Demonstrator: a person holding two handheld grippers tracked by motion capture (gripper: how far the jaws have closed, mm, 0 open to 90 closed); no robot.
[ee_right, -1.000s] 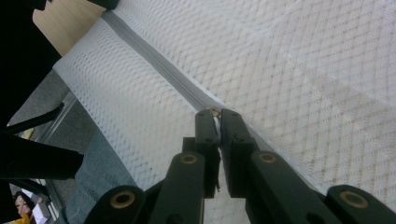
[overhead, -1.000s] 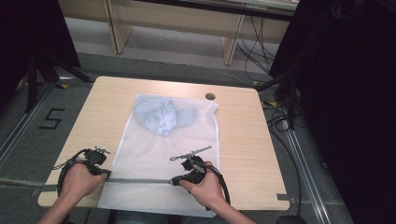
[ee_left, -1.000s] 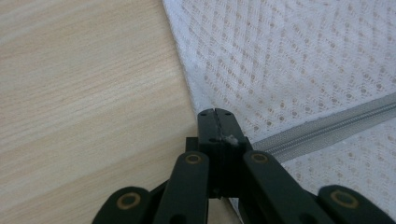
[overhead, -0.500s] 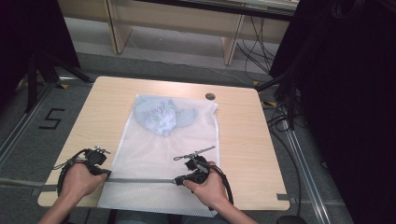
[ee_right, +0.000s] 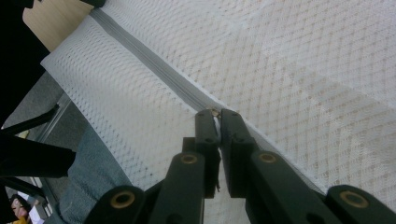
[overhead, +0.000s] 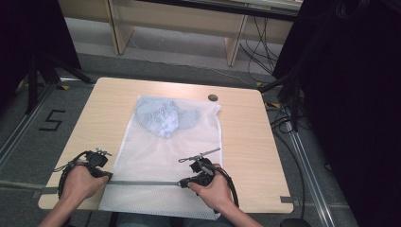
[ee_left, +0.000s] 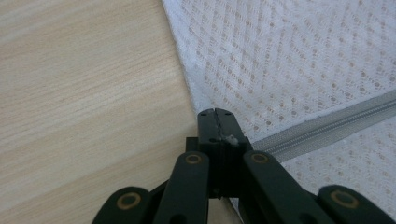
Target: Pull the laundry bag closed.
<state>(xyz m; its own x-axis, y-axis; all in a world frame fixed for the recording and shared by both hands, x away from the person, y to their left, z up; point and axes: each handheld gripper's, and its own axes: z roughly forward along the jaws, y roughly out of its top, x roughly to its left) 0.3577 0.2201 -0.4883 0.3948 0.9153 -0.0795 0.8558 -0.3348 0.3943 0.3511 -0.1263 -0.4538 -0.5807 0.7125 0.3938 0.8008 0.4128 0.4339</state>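
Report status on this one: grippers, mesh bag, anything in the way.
Left gripper shut on the zipper's end at the mesh bag's left edge. Right gripper shut on the zipper pull. Blue garment inside. Nothing in the way.

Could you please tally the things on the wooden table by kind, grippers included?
White mesh zip bag with its grey zipper: 1
Pale blue crumpled garment inside the bag: 1
Small dark round disc near the table's far edge: 1
Black hand-held grippers, left gripper and right gripper: 2
Total: 5
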